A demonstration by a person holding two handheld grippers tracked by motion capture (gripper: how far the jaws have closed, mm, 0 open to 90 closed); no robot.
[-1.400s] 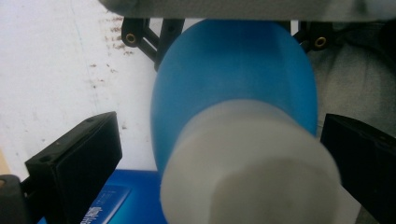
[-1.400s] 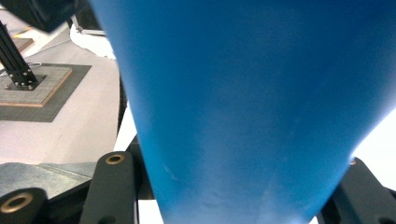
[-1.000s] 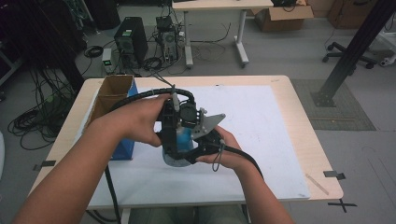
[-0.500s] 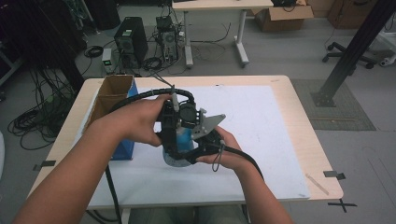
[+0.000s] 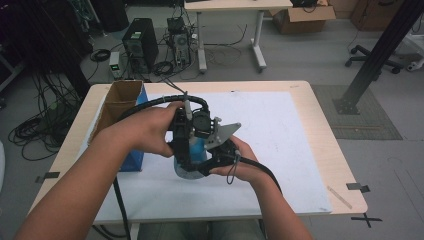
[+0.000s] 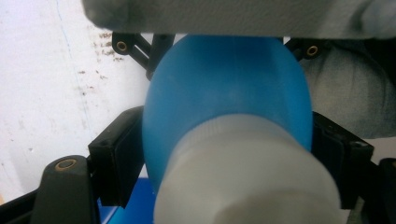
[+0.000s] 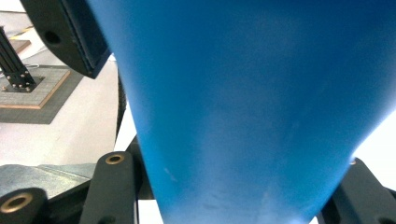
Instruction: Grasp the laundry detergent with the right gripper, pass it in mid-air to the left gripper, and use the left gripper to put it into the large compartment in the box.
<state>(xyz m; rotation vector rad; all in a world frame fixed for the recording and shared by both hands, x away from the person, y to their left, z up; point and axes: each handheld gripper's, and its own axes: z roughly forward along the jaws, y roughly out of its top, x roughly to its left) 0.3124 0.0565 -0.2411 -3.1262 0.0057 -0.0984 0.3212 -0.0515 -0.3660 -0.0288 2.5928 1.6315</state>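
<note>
The right claw (image 5: 202, 162) is gripping the blue plastic bottle with the white cap (image 6: 224, 116), holding it just above the white-covered surface (image 5: 280, 150). The left claw (image 6: 224, 154) has just been closing and is now pressing the bottle beside that cap. Squeezing squarely and keeping the right claw steady should prevent slipping.

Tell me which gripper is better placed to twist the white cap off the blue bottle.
Left, probably. The left gripper has just been closing its jaws on the blue bottle right beside the white cap, while the right gripper clamps the body, steadying it.
</note>
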